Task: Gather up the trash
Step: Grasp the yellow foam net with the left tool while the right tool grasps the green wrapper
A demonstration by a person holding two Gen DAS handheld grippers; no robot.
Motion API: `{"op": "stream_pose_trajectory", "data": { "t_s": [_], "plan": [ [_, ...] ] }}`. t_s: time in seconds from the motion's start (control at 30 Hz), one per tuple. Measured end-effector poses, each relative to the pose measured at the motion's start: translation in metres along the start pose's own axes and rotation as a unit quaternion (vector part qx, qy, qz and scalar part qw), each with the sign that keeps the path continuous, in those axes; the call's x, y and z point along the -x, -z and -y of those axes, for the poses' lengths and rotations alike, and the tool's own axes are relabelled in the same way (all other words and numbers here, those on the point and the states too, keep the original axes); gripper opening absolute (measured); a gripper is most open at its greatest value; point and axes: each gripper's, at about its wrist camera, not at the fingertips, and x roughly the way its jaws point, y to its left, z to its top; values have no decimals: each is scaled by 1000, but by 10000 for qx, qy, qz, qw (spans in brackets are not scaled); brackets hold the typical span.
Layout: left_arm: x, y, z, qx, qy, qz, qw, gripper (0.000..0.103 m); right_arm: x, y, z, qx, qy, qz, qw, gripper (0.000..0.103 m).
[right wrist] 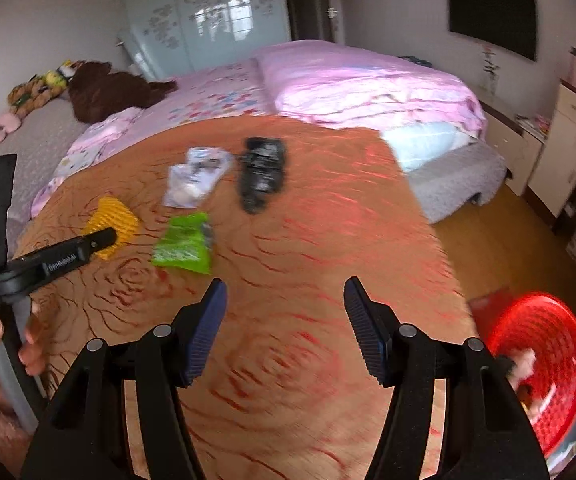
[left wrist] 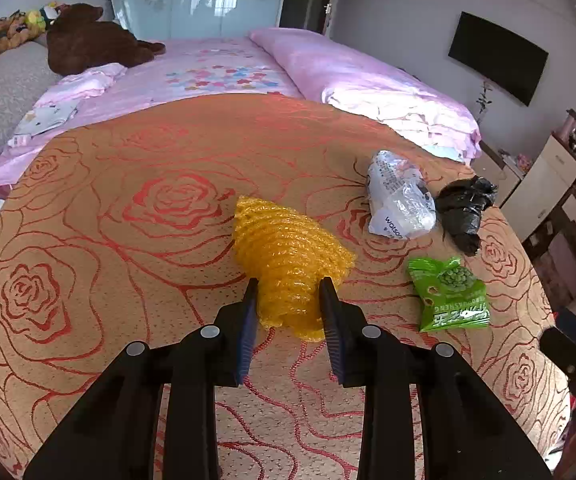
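The left gripper (left wrist: 289,286) is clamping the near end of the yellow bubble wrap (left wrist: 288,256), both pads pressing its sides on the rose-patterned tablecloth (left wrist: 108,240). The right gripper (right wrist: 286,296) is hanging unclenched over bare cloth, gripping nothing. The green snack packet (left wrist: 449,294), white plastic bag (left wrist: 399,200) and black bag (left wrist: 465,210) are lying right of the wrap, well apart from it. The red basket (right wrist: 543,344) is sitting off the table's right edge, holding blurred scraps.
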Motion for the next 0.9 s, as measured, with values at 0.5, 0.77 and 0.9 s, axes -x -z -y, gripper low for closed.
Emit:
{"op": "stream_pose_trajectory", "data": {
  "t_s": [0.5, 0.77, 0.9],
  "plan": [
    [1, 0, -7, 123, 99, -7, 9999, 29, -67, -36, -66, 478, -230, -372, 9979, 59],
    [1, 1, -7, 121, 94, -6, 9999, 29, -77, -27, -62, 443, -168, -493, 9977, 50],
    [1, 1, -7, 117, 91, -6, 9999, 29, -71, -22, -50, 315, -165, -456, 9983, 49]
  ]
}}
